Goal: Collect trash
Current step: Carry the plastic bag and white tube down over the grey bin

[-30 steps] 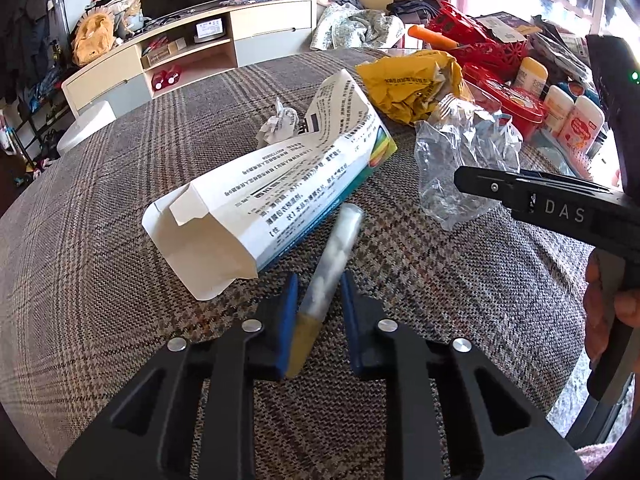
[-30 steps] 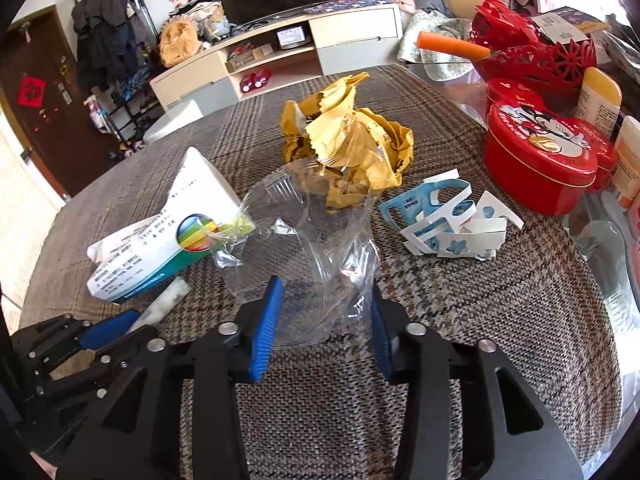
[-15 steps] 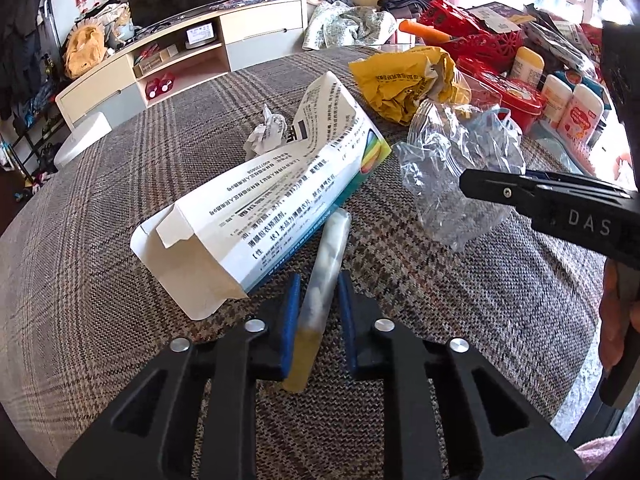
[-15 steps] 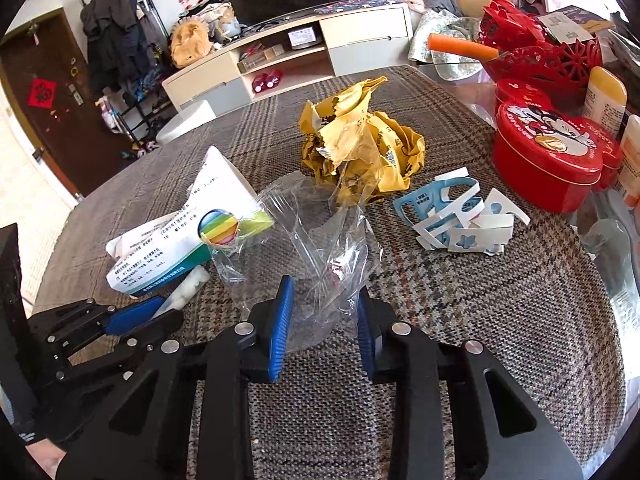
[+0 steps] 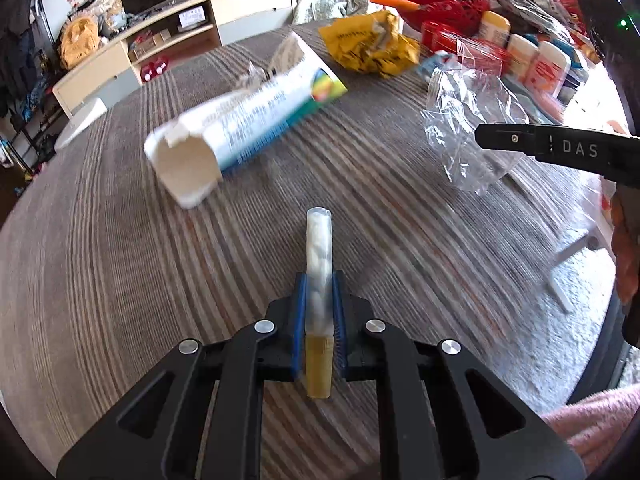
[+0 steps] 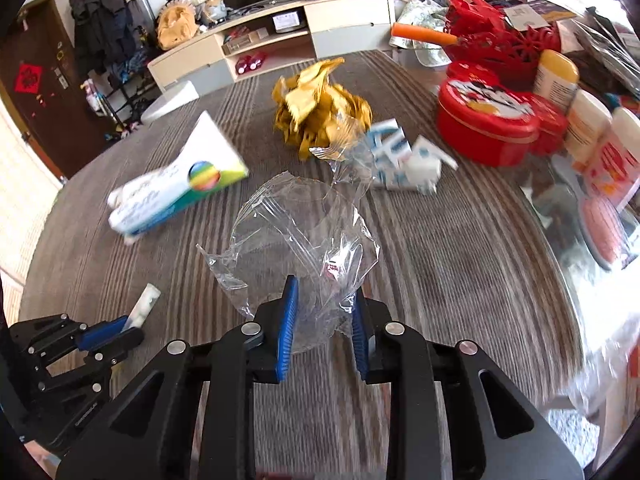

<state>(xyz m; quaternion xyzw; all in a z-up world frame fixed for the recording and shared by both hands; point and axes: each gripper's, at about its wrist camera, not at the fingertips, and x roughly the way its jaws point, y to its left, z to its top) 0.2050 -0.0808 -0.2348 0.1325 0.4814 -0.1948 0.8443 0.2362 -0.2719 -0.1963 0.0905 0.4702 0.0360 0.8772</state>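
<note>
- Jaws of the left gripper point(image 5: 319, 312) are pressed tight on a thin clear tube point(image 5: 318, 256) with white stuff inside and a yellow end
- Most of the tube sticks out past the jaw tips, and the yellow end pokes out behind them
- Jaws of the right gripper point(image 6: 321, 314) stand part way apart, with a crinkly clear plastic bag point(image 6: 298, 236) bunched between them; I cannot tell if the blue pads point(image 6: 289, 320) truly pinch it
- The bag fans out ahead of those jaws and looks lifted off the table point(image 6: 460, 264)
- Ahead and left of both jaws lies an open white paper box point(image 5: 244, 124) on its side
- Farther ahead sits a crumpled yellow wrapper point(image 6: 320, 110), with a torn blue and white card point(image 6: 404, 158) just to its right
- Far right of the jaws are a red tin point(image 6: 486, 118) and some bottles, which do not look like trash
- The tube is round and smooth, so I think it could slide or tip out if the hand swings fast
- The bag is thin and slippery, so with the jaws this wide it could slip free and float back down
- The bag hangs wide, so it might brush the card and drag it along
</note>
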